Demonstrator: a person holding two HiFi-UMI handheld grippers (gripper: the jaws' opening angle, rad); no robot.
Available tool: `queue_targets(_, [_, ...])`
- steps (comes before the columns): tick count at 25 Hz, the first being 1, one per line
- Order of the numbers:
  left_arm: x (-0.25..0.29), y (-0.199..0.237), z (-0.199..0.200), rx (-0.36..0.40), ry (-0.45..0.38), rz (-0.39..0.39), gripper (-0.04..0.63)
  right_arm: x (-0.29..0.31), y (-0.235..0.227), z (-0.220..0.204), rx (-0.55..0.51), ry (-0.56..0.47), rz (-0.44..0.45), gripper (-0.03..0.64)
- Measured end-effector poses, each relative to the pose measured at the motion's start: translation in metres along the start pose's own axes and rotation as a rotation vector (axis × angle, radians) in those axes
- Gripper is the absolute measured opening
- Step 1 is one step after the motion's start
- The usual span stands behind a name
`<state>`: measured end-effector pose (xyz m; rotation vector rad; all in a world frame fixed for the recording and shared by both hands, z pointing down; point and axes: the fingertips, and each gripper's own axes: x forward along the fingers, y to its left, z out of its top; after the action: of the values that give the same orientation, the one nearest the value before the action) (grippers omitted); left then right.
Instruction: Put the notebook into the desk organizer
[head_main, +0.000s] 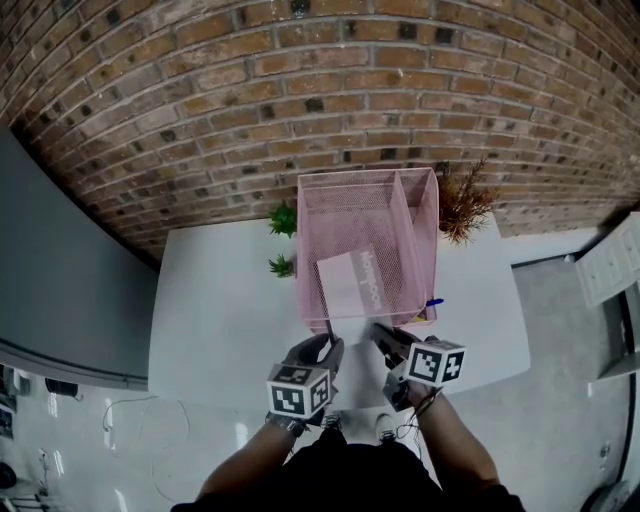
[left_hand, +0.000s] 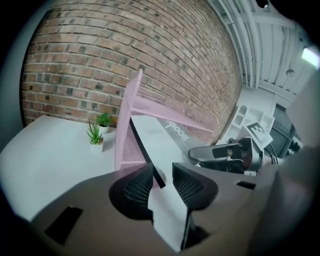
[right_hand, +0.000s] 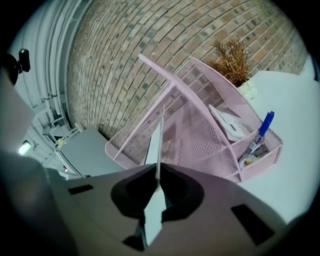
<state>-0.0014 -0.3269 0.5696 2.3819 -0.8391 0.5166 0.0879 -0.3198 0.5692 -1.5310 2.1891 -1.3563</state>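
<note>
A white notebook (head_main: 348, 280) with a black spine leans into the large compartment of the pink mesh desk organizer (head_main: 365, 178) on the white table. Its near end sticks out toward me. In the left gripper view the notebook (left_hand: 156, 134) passes between the jaws of my left gripper (left_hand: 162, 176), which stand open with a gap at the pads. My right gripper (right_hand: 157, 185) is shut on the notebook's thin edge (right_hand: 154, 145), in front of the organizer (right_hand: 200, 135). From the head view, the left gripper (head_main: 328, 346) and right gripper (head_main: 385, 336) sit side by side at the organizer's near end.
Two small green plants (head_main: 283, 218) stand left of the organizer and a dried brown plant (head_main: 462, 205) at its right. A blue pen (right_hand: 262, 127) and papers (right_hand: 227, 122) fill the small side compartments. A brick wall runs behind the table (head_main: 220, 300).
</note>
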Motion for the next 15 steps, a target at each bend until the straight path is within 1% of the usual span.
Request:
queue_targets(5, [0.000, -0.009, 0.014, 0.063, -0.042, -0.051, 0.120, 0.005, 0.002, 0.009, 0.011, -0.050, -0.024, 0.015])
queue_targets(11, [0.011, -0.018, 0.026, 0.135, -0.095, -0.102, 0.120, 0.011, 0.001, 0.013, -0.003, -0.072, -0.056, 0.018])
queue_targets(15, [0.020, -0.025, 0.028, 0.194, -0.100, -0.113, 0.120, 0.013, 0.001, 0.018, -0.010, -0.093, -0.078, 0.020])
